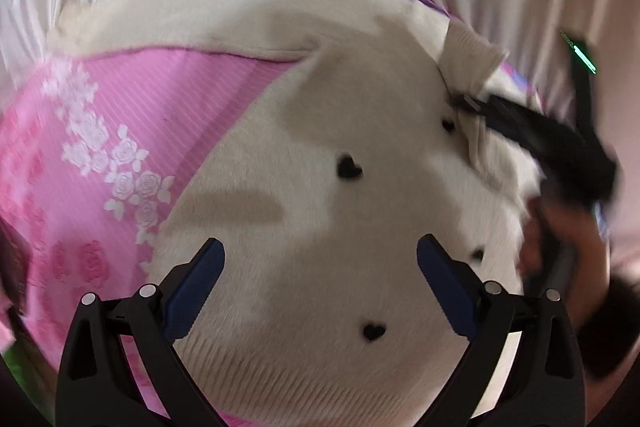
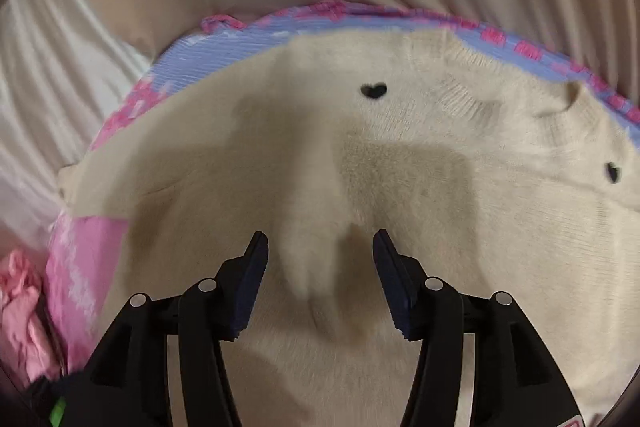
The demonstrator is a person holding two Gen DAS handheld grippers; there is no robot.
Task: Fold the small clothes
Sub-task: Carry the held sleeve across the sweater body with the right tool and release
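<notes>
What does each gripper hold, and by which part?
Nothing. The left gripper and right gripper are open over the cream sweater; a fold lies unclamped between the right jaws.

One cream sweater (image 1: 320,155) lies spread out, and everything else is counted from it. On its knit, four black hearts show in the left wrist view: one near the middle (image 1: 349,169), one by the collar (image 1: 448,125), one toward the hem (image 1: 374,331) and one at the right edge (image 1: 478,254). The right wrist view shows only two hearts. Under the sweater lies one pink and lilac rose-print cloth (image 1: 100,131). Beside that cloth, left of the sweater, sits one crumpled pink garment (image 2: 20,311). Over the sweater there are two tongs: the left tongs (image 1: 320,259) and the right tongs (image 2: 320,259), each with two fingers.
</notes>
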